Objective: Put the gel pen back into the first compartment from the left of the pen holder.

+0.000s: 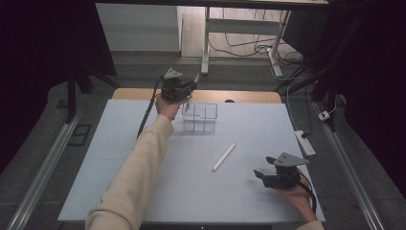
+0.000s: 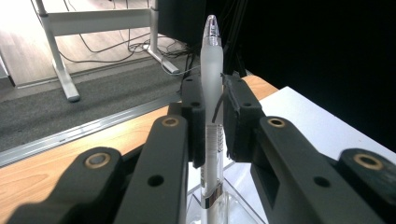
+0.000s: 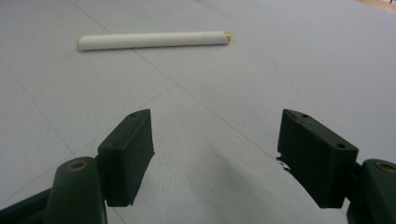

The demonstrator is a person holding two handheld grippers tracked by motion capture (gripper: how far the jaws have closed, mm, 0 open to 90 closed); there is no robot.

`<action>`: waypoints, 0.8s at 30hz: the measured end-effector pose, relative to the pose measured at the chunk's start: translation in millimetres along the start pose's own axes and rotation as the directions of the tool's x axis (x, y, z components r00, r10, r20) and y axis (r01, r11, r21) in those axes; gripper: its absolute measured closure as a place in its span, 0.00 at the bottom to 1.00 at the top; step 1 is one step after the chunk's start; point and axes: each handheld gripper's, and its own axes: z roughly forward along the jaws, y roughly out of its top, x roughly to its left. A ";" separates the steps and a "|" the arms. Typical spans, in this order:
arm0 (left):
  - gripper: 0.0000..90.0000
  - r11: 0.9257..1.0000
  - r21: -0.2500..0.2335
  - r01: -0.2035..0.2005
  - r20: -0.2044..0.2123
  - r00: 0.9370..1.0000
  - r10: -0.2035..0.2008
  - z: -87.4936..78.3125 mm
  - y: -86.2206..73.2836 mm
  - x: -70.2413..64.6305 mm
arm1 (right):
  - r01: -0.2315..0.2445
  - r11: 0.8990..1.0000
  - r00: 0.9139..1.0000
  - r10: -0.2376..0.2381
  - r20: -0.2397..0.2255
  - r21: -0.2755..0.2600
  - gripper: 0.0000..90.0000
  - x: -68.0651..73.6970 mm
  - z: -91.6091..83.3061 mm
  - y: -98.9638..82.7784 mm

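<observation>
The left tool is clamped on a frosted pen and holds it upright near the far edge of the surface, just at the left side of a clear divided box. In the left gripper view the pads press the pen at its middle, and its lower end goes down toward the rim of the box. Whether the tip is already inside a compartment, I cannot tell.

The main risk, I think, is that the pen meets the thin wall or the divider instead of an opening. The box looks light, so a push from the side could slide or tip it. The grip is narrow on a smooth round barrel, so the pen may also rotate between the pads and fall outside when released.

The right tool rests near the right front corner with its jaws apart and nothing between them. A white marker lies loose in the middle of the surface; a careless sweep could roll it toward an edge.
</observation>
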 end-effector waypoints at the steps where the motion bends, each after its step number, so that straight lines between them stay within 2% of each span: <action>1: 0.88 1.000 -0.001 -0.002 -0.002 1.000 0.002 0.9 0.7 0.3 | 0.000 1.000 1.000 0.000 0.000 0.000 0.29 0.0 0.0 0.0; 4: 0.88 1.000 -0.001 0.000 -0.007 1.000 0.000 2.4 0.4 0.6 | 0.004 1.000 1.000 -0.004 0.004 0.012 0.29 1.2 0.2 0.1; 6: 0.86 1.000 0.017 0.005 -0.003 1.000 -0.004 3.8 -1.5 1.2 | 0.008 1.000 1.000 -0.008 -0.005 0.015 0.29 1.0 1.0 -0.5; 8: 0.74 0.999 0.051 0.002 0.002 1.000 -0.002 4.2 -4.4 2.4 | 0.005 1.000 1.000 -0.005 -0.009 0.013 0.29 1.1 1.2 -0.7; 9: 0.69 0.999 0.051 0.002 0.002 1.000 -0.002 4.2 -4.4 2.4 | 0.004 1.000 1.000 -0.004 -0.009 0.013 0.29 1.1 1.1 -0.7; 11: 0.67 0.998 0.067 -0.011 -0.002 1.000 0.011 1.7 -6.3 2.1 | 0.004 1.000 1.000 -0.004 -0.009 0.012 0.29 1.1 1.1 -0.6; 15: 0.62 0.998 0.067 -0.010 0.026 1.000 0.008 -7.3 -7.1 0.6 | 0.009 1.000 1.000 -0.009 -0.002 0.010 0.29 1.5 0.3 0.3; 18: 0.61 0.995 0.092 -0.030 0.037 0.999 0.027 -15.9 -7.2 -2.2 | 0.011 1.000 1.000 -0.011 -0.009 0.004 0.29 2.0 0.5 0.8; 24: 0.60 0.992 0.107 -0.060 0.060 0.997 0.054 -40.3 -11.6 -9.2 | 0.023 1.000 1.000 -0.023 -0.004 -0.001 0.29 2.6 0.0 1.7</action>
